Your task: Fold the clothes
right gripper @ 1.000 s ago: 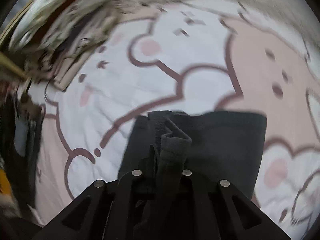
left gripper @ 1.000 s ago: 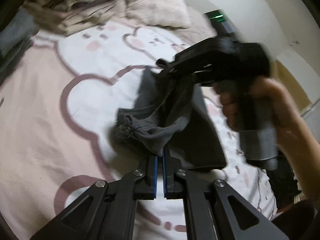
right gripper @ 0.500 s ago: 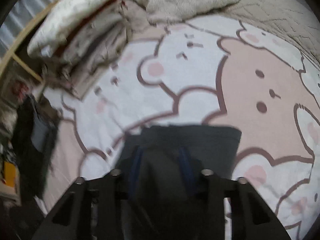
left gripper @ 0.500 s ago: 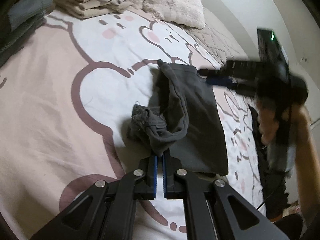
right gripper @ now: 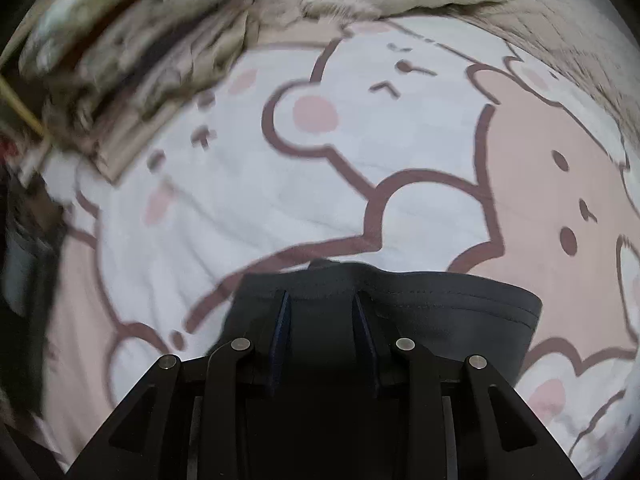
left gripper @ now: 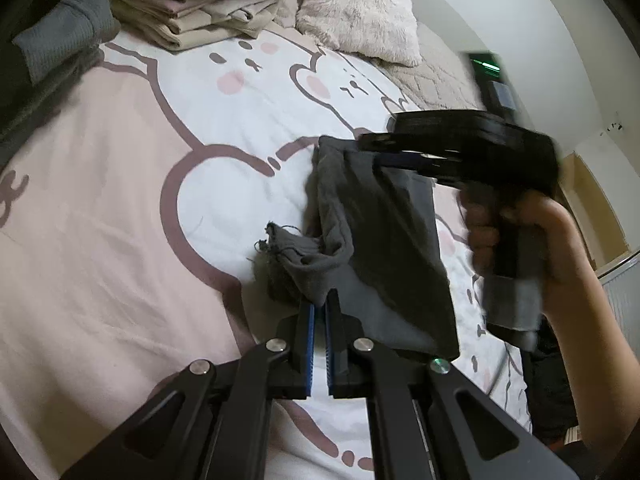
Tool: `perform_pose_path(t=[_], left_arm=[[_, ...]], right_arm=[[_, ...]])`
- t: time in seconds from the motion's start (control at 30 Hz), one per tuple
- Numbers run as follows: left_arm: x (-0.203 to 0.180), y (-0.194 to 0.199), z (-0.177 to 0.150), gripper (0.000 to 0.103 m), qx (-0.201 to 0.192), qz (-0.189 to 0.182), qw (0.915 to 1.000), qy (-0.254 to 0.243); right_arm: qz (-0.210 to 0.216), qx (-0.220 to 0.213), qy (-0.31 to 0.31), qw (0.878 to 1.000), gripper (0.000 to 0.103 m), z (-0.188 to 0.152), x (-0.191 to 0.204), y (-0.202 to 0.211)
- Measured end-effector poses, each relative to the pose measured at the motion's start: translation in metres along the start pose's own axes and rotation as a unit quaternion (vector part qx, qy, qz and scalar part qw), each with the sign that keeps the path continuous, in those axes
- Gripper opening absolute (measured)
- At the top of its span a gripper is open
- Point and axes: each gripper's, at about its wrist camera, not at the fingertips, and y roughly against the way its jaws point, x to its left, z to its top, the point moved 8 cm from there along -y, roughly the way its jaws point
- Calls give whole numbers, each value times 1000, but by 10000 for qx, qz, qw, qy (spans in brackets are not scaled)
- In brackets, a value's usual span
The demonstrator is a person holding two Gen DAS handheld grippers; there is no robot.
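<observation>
The left tool (left gripper: pixel 319 300) pinches a bunched fold of the grey garment (left gripper: pixel 384 248), which lies half folded on the bed (left gripper: pixel 120 240). The right tool (right gripper: pixel 322 312) stands wide over the far hem and holds nothing. I think the risk is here: if the left pulls while the far side is free, the fold may drag out of line, or the thin pinch may slip. Far behind, on the stack (left gripper: pixel 192 8), printed letters are too small for me to read.
</observation>
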Motion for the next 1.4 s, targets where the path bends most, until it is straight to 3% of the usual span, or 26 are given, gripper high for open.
perform_pose_path(t=[0.07, 0.17, 0.37, 0.43, 0.53, 0.63, 0.73, 0.77, 0.83, 1.03, 1.4], left_arm=[[2, 7, 2, 5, -60, 77, 10000, 8], [7, 17, 11, 5, -237, 399, 9988, -166], [16, 26, 21, 5, -388, 562, 9976, -142], [8, 28, 21, 5, -412, 523, 9974, -265], [-9, 29, 17, 5, -431, 486, 9963, -567], [-24, 20, 10, 5, -400, 534, 9939, -878], [-29, 7, 5, 5, -360, 662, 9914, -1068], [-27, 1, 5, 5, -335, 746, 9908, -1081], [-21, -9, 6, 5, -278, 876, 9899, -1080], [-6, -21, 12, 5, -196, 851, 9932, -765], [-2, -27, 17, 5, -86, 736, 9952, -631]], right_arm=[[386, -135, -239, 9989, 33, -2, -9, 30], [443, -176, -228, 9986, 33, -15, -23, 62], [0, 133, 366, 9992, 33, -84, -40, 89], [-646, -198, 1015, 9925, 33, -109, -38, 98], [-1661, -759, 1965, 9634, 33, -146, -21, 109], [-2058, -1040, 2343, 9444, 33, -189, -4, 109], [-2431, -1161, 2517, 9296, 35, -211, 9, 99], [-2625, -1234, 2638, 9199, 46, -216, 14, 95], [-2908, -1427, 2803, 9036, 67, -214, 19, 90], [-3707, -1999, 3257, 8465, 68, -205, 39, 76], [-4421, -2015, 3950, 7797, 68, -166, 42, 51]])
